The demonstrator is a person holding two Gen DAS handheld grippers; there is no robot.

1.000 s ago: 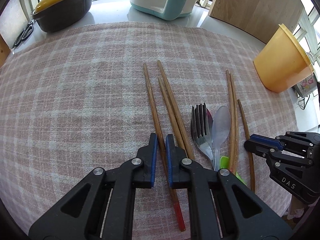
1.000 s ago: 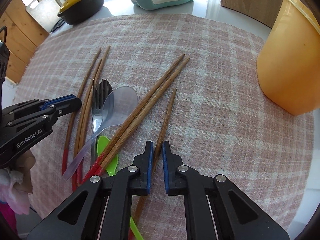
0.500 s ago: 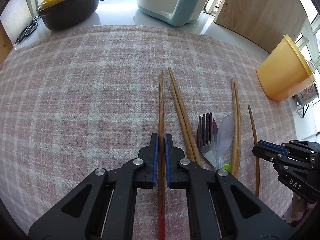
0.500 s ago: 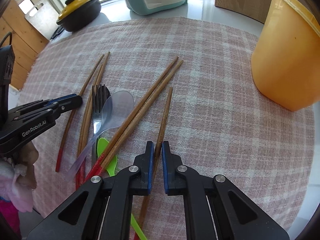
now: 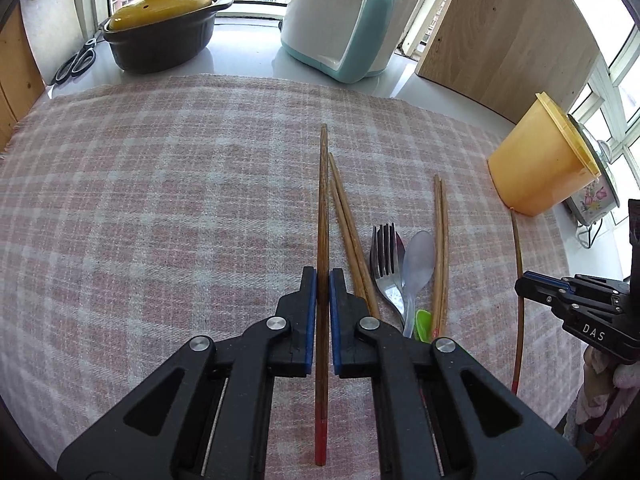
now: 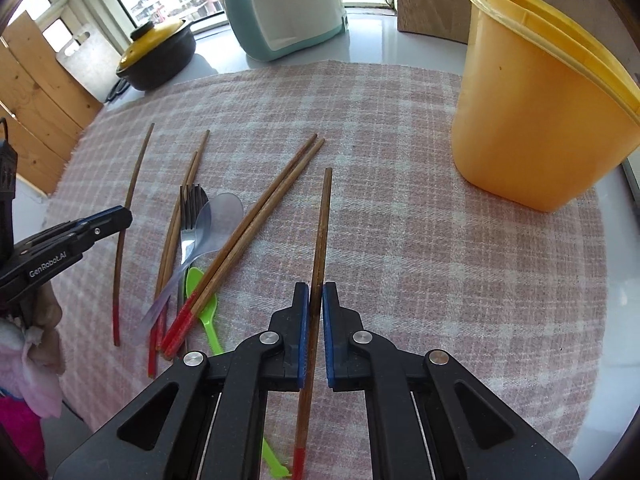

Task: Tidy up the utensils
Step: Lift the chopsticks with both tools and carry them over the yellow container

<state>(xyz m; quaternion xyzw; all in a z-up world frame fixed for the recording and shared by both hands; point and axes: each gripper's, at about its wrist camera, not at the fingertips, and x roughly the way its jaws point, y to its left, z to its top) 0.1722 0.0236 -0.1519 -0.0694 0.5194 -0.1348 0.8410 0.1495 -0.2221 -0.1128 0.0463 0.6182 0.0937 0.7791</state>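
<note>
My left gripper (image 5: 323, 280) is shut on a wooden chopstick (image 5: 322, 208) with a red end, held above the checked cloth (image 5: 160, 200). My right gripper (image 6: 316, 296) is shut on another red-ended chopstick (image 6: 322, 224), also lifted. Between them on the cloth lie a pair of chopsticks (image 6: 260, 216), a second pair (image 6: 176, 216), a metal fork (image 6: 190, 216), a clear spoon (image 6: 216, 220) and a green plastic utensil (image 6: 202, 296). The yellow tub (image 6: 536, 112) stands upright at the right. The other gripper shows in each view, on the right in the left wrist view (image 5: 576, 304) and on the left in the right wrist view (image 6: 72, 236).
A dark pot with a yellow lid (image 5: 160, 28), a white and teal appliance (image 5: 344, 20) and scissors (image 5: 76, 60) stand behind the cloth. A wooden board (image 5: 504, 32) leans at the back right. The table edge runs close behind the tub.
Both grippers have closed on a chopstick each and lifted them off the cloth. Both cameras have risen and the held chopsticks now point straight ahead.
</note>
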